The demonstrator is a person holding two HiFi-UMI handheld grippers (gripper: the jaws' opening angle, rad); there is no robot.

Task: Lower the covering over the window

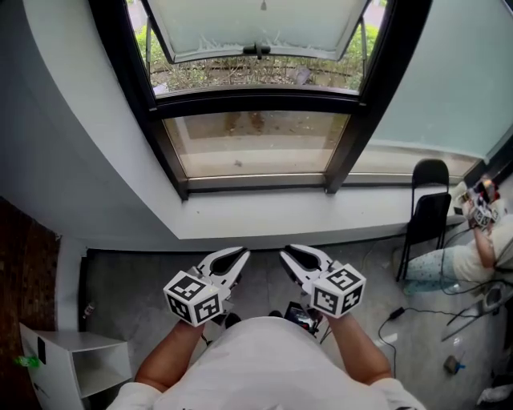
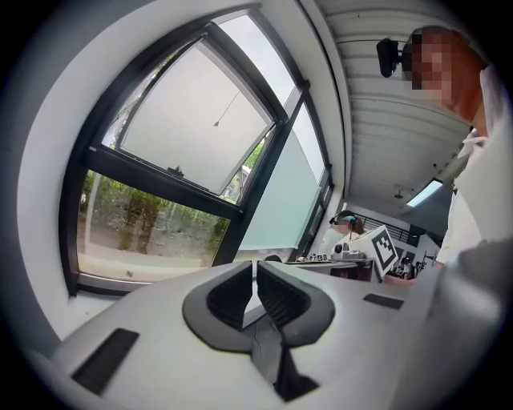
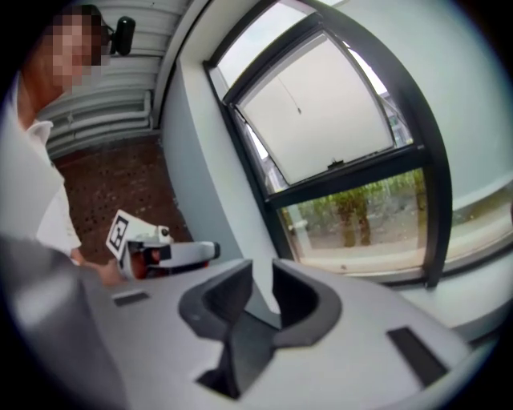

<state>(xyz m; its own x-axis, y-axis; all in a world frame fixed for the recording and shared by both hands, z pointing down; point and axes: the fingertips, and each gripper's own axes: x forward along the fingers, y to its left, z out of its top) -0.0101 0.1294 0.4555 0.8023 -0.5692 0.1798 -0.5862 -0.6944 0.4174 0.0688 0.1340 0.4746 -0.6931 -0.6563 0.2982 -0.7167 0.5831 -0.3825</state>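
**Left edge.** A white shelf unit [image 1: 76, 356] stood on the floor by the grey wall, with a small green item [image 1: 24, 362] on its top.

**Left of centre.** The left claw [image 1: 238, 258] was held in front of the person's torso and pointed toward the window. In the left gripper view its ribbed pads [image 2: 230, 298] stood together at the tips, with nothing between them. Its marker cube [image 1: 193, 298] faced up toward the head camera.

**Centre.** The black-framed window [image 1: 164, 140] rose behind a white sill [image 1: 264, 223]. The blind [image 1: 256, 24] was pale and hung partly down, covering only the upper part of the top pane. A thin pull cord [image 1: 263, 6] dangled in front of it. Below the blind's bottom edge, greenery showed through a strip of bare glass. The lower pane [image 1: 256, 142] was fully uncovered. Both claws were well apart from the blind and the cord, low in front of the sill.

**Right of centre.** The right claw [image 1: 290, 258] was held level with the left one and close beside it. In the right gripper view its jaws stood a little apart, the narrow gap between them empty.

**Right edge.** A black chair [image 1: 426, 210] stood against the sill. Beyond it sat another person [image 1: 481, 244], only partly in frame. Cables [image 1: 425, 312] lay across the floor nearby.
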